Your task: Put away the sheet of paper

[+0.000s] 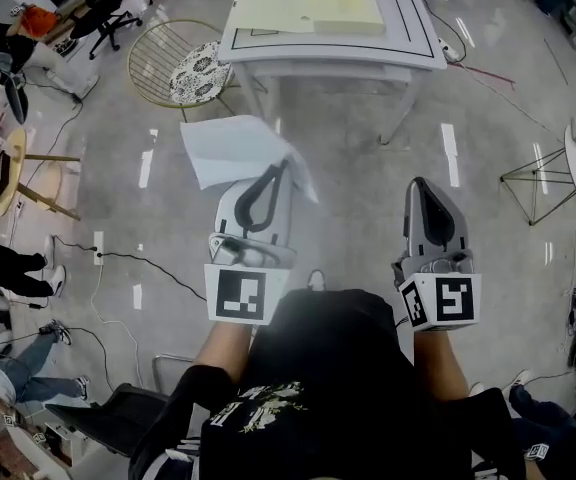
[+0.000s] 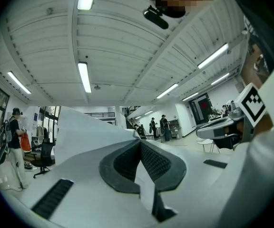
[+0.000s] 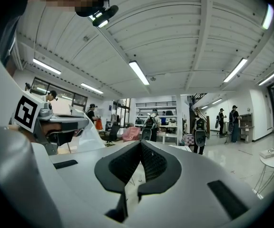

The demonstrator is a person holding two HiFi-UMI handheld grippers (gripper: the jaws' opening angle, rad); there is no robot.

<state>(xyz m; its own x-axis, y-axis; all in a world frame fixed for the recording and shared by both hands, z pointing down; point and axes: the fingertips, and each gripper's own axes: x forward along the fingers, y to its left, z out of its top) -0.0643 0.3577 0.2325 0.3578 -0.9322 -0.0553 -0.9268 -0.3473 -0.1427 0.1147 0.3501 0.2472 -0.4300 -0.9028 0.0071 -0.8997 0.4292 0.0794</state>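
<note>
Left claw (image 1: 276,171) was clamped shut on one corner of the sheet of paper (image 1: 230,146). Its pads pinched the edge, so the rest of the sheet fanned out ahead and to the left, unsupported in the air, short of the white surface (image 1: 413,30) and well apart from it. Right claw (image 1: 420,184) was closed too, with nothing between its jaws, held level on the near side of that surface. A stack of pale yellow sheets (image 1: 318,6) lay on the surface, toward its far edge. The paper looked light and limp, curled and bent along a crease, so it would likely flap, sag or tear if tugged. Holding it near an edge seemed sound. A second pinch at the opposite corner with the free claw would probably keep it flat when laying it on the surface.
</note>
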